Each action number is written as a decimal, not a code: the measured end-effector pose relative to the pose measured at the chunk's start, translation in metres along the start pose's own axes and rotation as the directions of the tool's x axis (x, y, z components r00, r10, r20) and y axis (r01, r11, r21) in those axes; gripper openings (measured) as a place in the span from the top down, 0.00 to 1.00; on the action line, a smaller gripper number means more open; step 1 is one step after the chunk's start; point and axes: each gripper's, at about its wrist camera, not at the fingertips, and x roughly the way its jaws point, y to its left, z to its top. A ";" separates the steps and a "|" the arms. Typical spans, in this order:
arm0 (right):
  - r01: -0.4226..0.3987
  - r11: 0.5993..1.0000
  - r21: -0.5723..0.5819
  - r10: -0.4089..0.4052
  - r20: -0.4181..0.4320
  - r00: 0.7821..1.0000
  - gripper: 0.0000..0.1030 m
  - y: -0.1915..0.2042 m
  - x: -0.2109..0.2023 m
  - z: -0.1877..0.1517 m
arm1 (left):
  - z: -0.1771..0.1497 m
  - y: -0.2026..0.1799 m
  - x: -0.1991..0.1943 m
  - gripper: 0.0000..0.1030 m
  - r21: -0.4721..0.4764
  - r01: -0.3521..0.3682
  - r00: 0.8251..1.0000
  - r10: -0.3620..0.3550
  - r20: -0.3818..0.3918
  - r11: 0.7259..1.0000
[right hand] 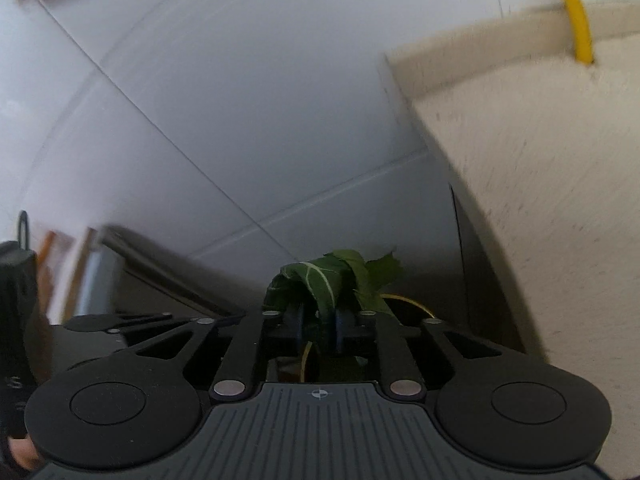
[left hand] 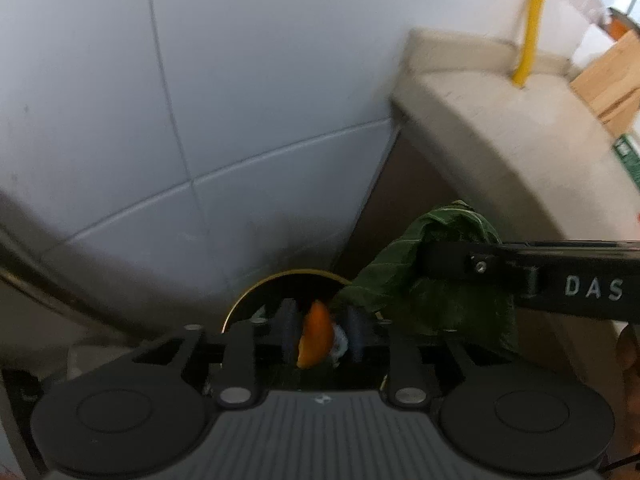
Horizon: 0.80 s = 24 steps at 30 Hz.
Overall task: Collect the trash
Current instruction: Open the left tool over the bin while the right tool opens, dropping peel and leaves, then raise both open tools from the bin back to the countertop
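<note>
In the left wrist view my left gripper points down over a round bin with a yellow rim. An orange peel sits between its pads, with a gap on the right side, so the jaws stand open. My right gripper reaches in from the right with a crumpled green leaf hanging around its fingers. In the right wrist view the right gripper has the green leaf loose between its parted pads, above the bin's yellow rim.
A white tiled wall rises behind the bin. A beige stone counter with a yellow hose stands close on the right. A metal edge runs at the left. A cardboard box is far right.
</note>
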 end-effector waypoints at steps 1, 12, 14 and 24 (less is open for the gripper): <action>0.009 1.000 0.001 -0.009 -0.011 1.000 0.66 -0.001 0.006 -0.002 | 0.000 0.002 0.003 0.75 -0.004 0.000 1.000 0.000 -0.011 1.000; 0.029 0.997 0.076 -0.022 -0.095 0.995 0.51 -0.011 0.057 -0.012 | 0.002 0.008 0.016 0.68 -0.036 -0.032 0.998 0.030 -0.056 0.999; 0.039 0.995 0.089 -0.030 -0.104 0.994 0.46 -0.014 0.062 -0.012 | 0.004 0.012 0.017 0.68 -0.045 -0.045 0.997 0.043 -0.058 0.998; 0.069 0.990 0.121 -0.055 -0.118 0.991 0.44 -0.021 0.065 -0.014 | 0.010 0.026 0.015 0.68 -0.115 -0.053 0.998 0.048 -0.045 0.992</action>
